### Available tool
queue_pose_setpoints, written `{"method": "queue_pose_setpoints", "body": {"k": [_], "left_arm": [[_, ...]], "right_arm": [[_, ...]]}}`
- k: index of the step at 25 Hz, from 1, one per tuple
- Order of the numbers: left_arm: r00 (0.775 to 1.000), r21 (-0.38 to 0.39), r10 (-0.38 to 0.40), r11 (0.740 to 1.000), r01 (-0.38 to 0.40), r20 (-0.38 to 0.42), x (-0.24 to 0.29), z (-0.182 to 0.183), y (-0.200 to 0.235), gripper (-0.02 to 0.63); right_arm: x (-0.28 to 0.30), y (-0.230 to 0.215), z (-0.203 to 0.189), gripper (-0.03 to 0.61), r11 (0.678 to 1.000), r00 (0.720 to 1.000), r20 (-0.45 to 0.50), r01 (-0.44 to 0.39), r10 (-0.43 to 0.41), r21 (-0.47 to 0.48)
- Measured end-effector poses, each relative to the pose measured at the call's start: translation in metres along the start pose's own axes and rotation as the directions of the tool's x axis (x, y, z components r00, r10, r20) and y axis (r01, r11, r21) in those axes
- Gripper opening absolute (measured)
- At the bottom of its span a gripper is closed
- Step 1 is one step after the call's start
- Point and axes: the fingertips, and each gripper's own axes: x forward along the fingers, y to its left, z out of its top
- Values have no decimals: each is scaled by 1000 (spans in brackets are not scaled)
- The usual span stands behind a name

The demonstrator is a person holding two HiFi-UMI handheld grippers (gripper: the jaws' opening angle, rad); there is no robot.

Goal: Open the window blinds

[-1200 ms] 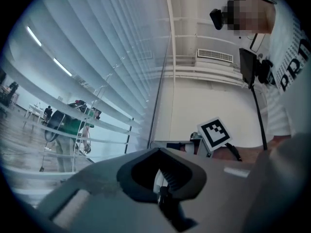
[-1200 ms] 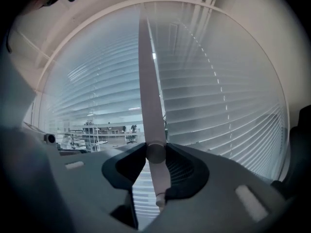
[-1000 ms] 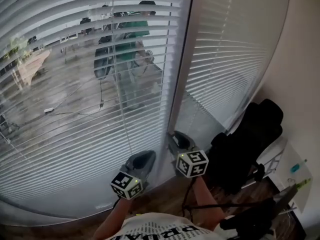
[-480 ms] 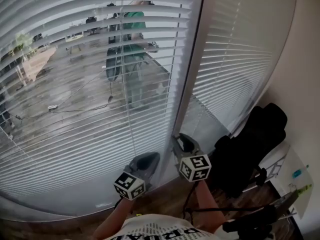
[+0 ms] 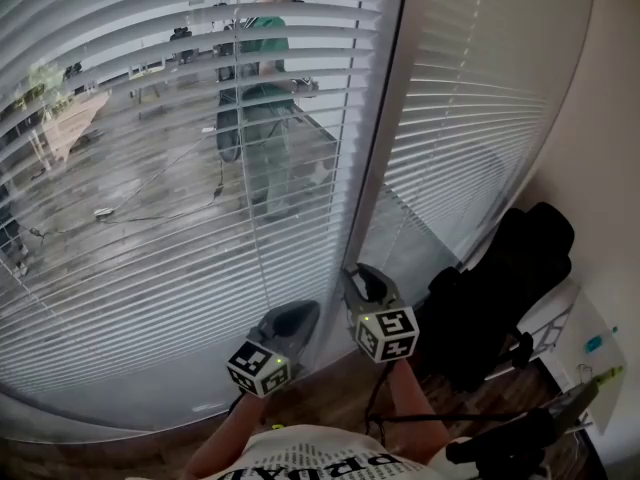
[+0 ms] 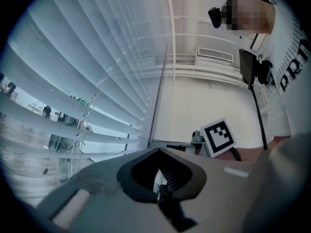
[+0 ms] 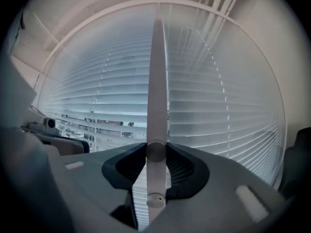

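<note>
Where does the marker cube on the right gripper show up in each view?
Head view: marker cube, lower centre, below the window frame.
Left gripper view: right of centre, low.
Right gripper view: not in it.
Shared landmark: the window blinds, in all three.

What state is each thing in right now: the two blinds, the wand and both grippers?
left blind: down, slats tilted open, outside shows through
right blind: down, slats nearly closed
wand: upright, clamped between jaws
right gripper: shut on the wand
left gripper: jaws together, nothing seen held
</note>
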Motion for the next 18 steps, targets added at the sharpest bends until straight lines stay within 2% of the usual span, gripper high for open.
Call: {"method": "queue_pose_setpoints", "body": {"k": [18], "left_arm": [[1000, 0, 5, 1000, -5, 3, -4, 1, 3, -8]], "right_arm": [[3, 7, 1, 137, 1000, 1000, 3, -10, 10, -9]]}}
